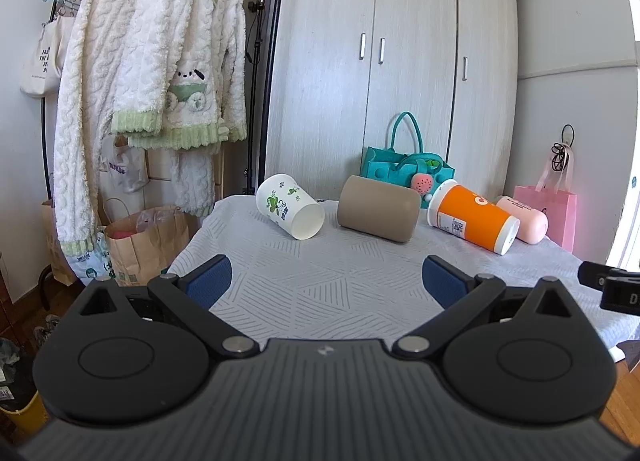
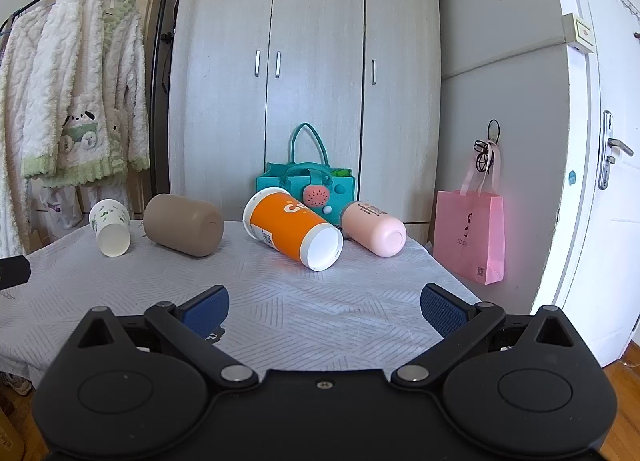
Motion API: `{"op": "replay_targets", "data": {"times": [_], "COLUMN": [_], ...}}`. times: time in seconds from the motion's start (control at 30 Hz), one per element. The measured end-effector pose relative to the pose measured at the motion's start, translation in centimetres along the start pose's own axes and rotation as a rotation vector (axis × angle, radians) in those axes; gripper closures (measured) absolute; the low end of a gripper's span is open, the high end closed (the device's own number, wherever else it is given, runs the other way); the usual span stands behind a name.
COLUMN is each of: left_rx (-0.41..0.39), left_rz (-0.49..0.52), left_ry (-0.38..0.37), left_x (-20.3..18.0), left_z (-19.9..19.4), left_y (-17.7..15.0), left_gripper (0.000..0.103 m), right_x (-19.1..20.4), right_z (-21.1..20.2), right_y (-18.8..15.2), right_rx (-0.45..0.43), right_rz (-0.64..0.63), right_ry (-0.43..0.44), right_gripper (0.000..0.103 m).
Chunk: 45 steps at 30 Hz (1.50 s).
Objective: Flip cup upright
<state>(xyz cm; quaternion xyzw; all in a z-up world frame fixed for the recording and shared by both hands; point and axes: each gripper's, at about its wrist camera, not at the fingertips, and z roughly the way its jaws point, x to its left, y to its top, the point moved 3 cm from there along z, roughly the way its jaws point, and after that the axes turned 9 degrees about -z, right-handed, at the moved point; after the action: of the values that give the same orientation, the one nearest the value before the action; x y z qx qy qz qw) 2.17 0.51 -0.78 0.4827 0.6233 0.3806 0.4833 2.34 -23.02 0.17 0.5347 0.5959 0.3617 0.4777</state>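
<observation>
Several cups lie on their sides in a row at the far edge of a table under a white patterned cloth (image 1: 320, 281). From left to right: a white paper cup with green print (image 1: 290, 207) (image 2: 110, 227), a tan cup (image 1: 378, 213) (image 2: 183, 225), an orange cup with white ends (image 1: 472, 219) (image 2: 292, 229), and a pink cup (image 1: 524, 219) (image 2: 374, 227). My left gripper (image 1: 326, 281) is open and empty, near the table's front. My right gripper (image 2: 325, 311) is open and empty, also short of the cups.
A teal felt bag (image 1: 404, 169) (image 2: 306, 181) stands behind the cups against a grey wardrobe (image 2: 280, 61). A pink paper bag (image 2: 470, 235) hangs on the wall at right. A clothes rack with fluffy white robes (image 1: 152, 61) and paper bags (image 1: 144, 239) stand left.
</observation>
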Motion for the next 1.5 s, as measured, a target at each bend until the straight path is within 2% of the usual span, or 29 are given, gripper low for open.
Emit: {"op": "replay_targets", "data": {"times": [1.2,1.4,1.5], "left_rx": [-0.014,0.002,0.033], "left_rz": [0.017,0.025,0.020], "left_ry": [-0.013,-0.004,0.004], "left_x": [-0.6,-0.5,-0.2], "left_z": [-0.8,-0.7,-0.3], "left_y": [0.1,0.4,1.6], "left_gripper": [0.000,0.000,0.000], "right_x": [0.0,-0.5,-1.2], "right_z": [0.4,0.6,0.6], "right_y": [-0.5,-0.2,1.1], "right_rx": [0.026,0.033,0.012], "right_rz": [0.034,0.067,0.053], "right_ry": [0.029,0.105,0.215], "right_gripper": [0.000,0.000,0.000]}}
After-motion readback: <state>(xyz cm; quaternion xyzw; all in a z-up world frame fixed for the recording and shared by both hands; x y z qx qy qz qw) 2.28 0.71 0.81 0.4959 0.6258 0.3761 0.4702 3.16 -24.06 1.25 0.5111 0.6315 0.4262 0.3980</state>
